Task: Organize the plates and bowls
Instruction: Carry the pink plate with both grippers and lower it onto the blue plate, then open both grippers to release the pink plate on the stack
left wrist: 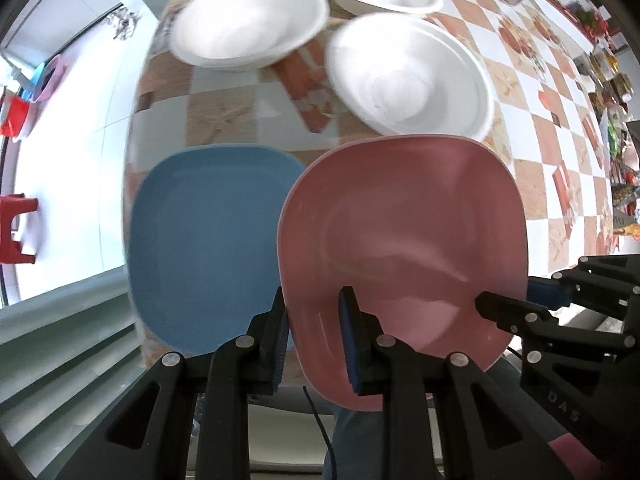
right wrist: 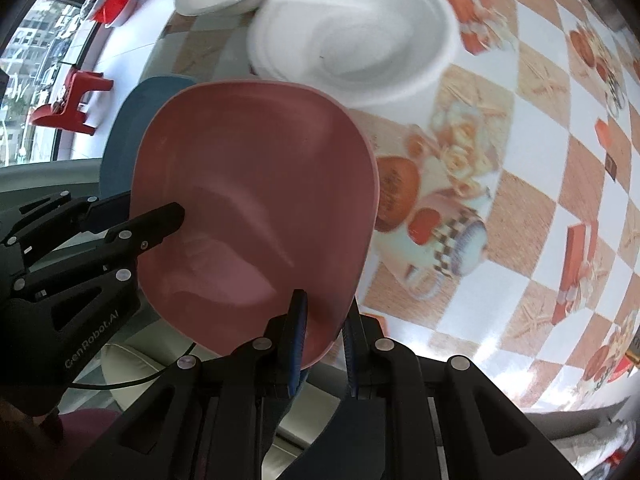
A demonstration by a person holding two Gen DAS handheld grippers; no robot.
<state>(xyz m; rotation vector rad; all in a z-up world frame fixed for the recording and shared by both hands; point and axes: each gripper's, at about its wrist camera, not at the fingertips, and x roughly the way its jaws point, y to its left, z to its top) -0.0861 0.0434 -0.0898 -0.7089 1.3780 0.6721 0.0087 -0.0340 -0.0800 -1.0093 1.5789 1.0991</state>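
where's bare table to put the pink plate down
Bare cloth lies right of the pink plate, below the nearest white bowl. The far-left end is crowded: three bowls and the blue plate, itself an open landing spot.

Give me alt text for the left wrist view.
Two black tongs, left tongs and right tongs, clamp a pink rounded-square plastic plate by its near rim, beside a blue rounded-square plate. Three white round bowls sit beyond on a checkered tablecloth.

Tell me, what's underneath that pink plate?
Past the pink plate, the blue plate and a white bowl show on the checkered tablecloth. What's directly beneath is covered.
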